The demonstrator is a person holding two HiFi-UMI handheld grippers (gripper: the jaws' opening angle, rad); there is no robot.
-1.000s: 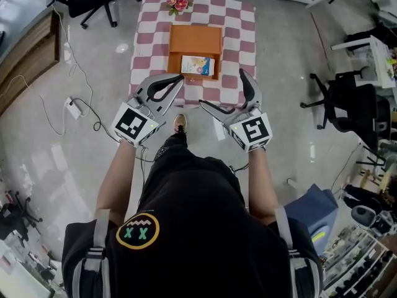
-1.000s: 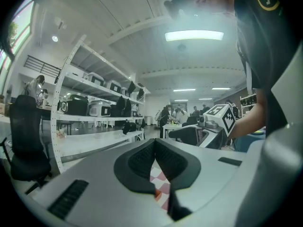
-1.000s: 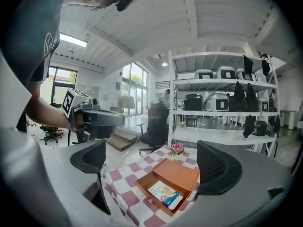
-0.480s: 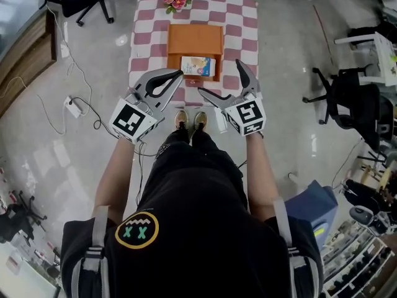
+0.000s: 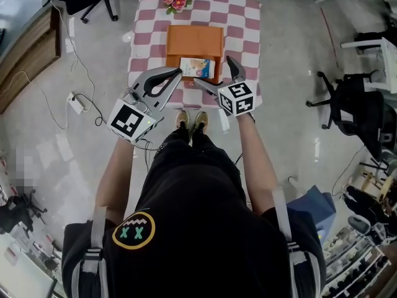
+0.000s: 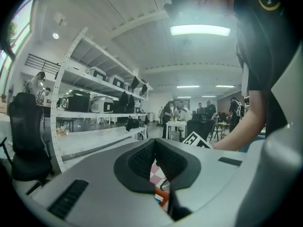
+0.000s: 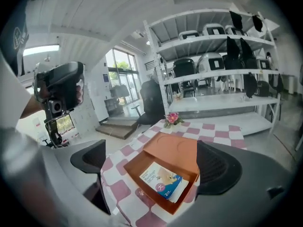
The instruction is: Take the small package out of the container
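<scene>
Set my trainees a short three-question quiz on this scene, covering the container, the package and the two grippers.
1. True or false: the small package lies inside the orange container.
2. The left gripper is shut. The right gripper has its jaws: A. apart, with nothing held; B. closed on the package; C. closed on the container's rim.
3. Fill in: at the far end of the checkered tablecloth, beyond the container, lie pink ____.

Key
1. True.
2. A.
3. flowers.
</scene>
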